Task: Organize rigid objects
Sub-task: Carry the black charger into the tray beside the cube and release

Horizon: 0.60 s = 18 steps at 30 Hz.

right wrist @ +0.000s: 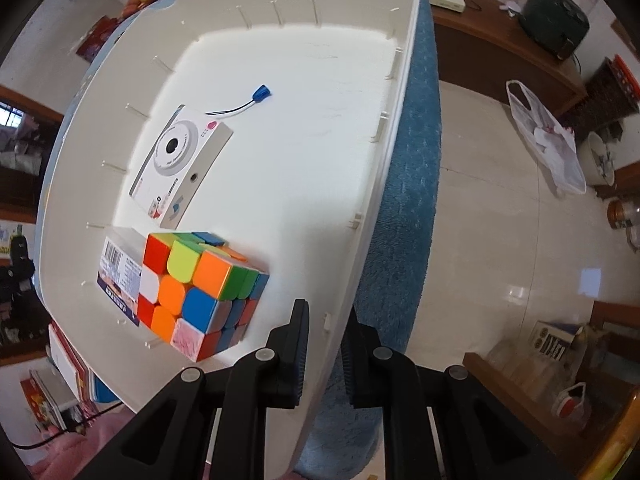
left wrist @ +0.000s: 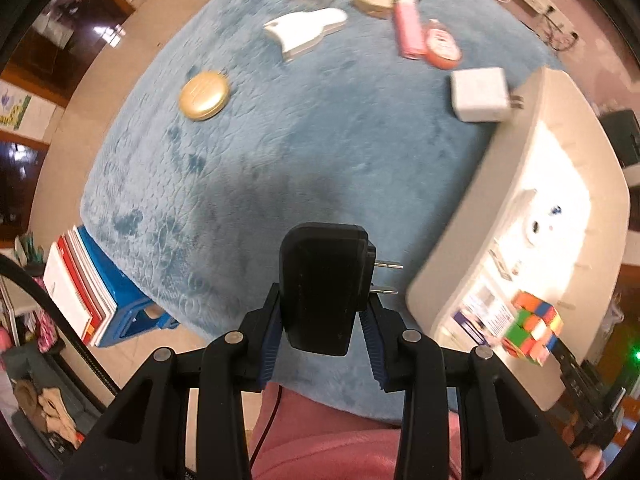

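Left wrist: left gripper [left wrist: 322, 320] clamping black adapter [left wrist: 322, 280] above open blue mat [left wrist: 280, 140], near bin rim [left wrist: 480, 208].

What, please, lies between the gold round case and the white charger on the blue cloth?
Nothing: in the left wrist view, only bare blue cloth stretches between the gold round case and the white charger.
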### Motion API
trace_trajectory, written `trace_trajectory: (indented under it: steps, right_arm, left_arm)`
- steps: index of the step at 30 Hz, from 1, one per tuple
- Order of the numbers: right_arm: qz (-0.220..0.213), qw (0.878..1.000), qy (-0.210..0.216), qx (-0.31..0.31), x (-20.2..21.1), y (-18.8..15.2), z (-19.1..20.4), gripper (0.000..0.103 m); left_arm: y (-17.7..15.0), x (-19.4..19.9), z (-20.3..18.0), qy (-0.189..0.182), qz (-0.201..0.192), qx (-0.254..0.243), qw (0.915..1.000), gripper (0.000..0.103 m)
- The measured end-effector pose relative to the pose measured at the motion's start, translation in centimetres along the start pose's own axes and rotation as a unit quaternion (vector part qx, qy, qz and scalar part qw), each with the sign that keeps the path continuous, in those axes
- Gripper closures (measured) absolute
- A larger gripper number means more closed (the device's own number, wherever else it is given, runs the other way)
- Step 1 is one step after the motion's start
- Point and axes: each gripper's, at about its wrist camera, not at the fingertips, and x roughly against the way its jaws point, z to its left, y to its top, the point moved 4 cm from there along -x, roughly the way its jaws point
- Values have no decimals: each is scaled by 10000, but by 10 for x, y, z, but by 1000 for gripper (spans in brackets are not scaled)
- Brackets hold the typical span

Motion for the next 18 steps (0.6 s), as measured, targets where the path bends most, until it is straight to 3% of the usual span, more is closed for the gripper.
trace_trajectory:
  steps: [10, 18]
  right_arm:
    - [-54, 9998, 189, 64, 2, -4, -3, 88]
    - [-96, 9997, 163, 183, 2, -6, 0, 88]
  left_arm:
    - [-5, 33, -61, -3, -164, -847, 9963, 63]
    - [-13, 39, -118, 60, -140, -1711, 9851, 63]
